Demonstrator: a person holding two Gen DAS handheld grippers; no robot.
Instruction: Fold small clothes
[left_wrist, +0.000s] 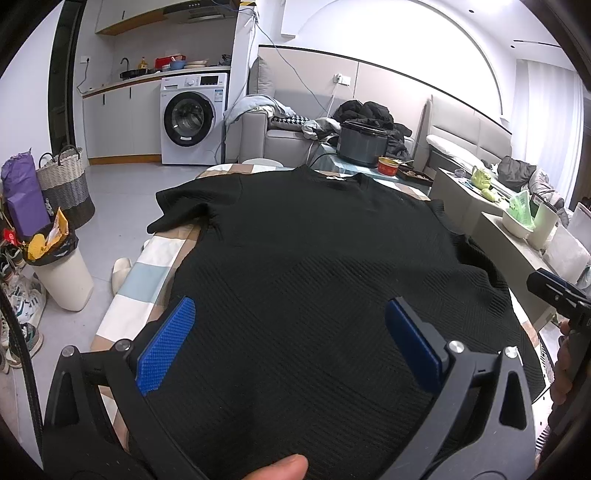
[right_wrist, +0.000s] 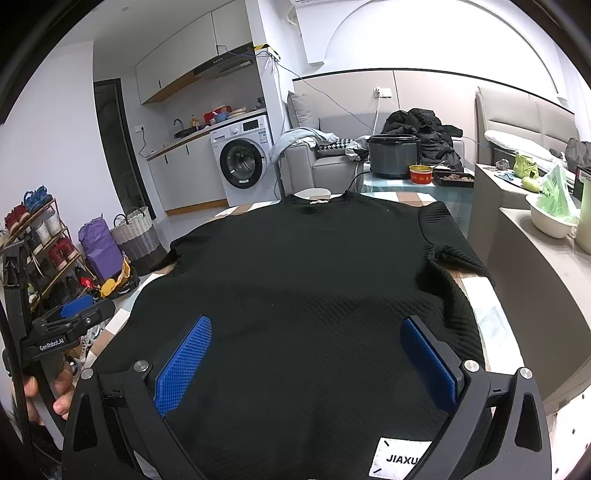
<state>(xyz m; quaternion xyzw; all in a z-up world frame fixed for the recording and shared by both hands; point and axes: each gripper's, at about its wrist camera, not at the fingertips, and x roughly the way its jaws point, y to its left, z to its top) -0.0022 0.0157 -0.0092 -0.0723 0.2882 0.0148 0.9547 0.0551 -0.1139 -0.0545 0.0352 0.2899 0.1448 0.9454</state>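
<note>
The black T-shirt (left_wrist: 314, 258) lies spread flat across the checked tablecloth (left_wrist: 147, 273), filling the centre of both views, collar toward the top. Judged soft, light and limp — a ribbed knit that will sag unless taken at the hem corners or sleeves. The left gripper (left_wrist: 291, 339) and right gripper (right_wrist: 306, 354) hover low over the hem, pointed forward, jaws spread wide, holding nothing.

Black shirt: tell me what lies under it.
The black shirt lies spread on a checked cloth, visible only along the shirt's edges. Whatever is beneath its middle is covered.
</note>
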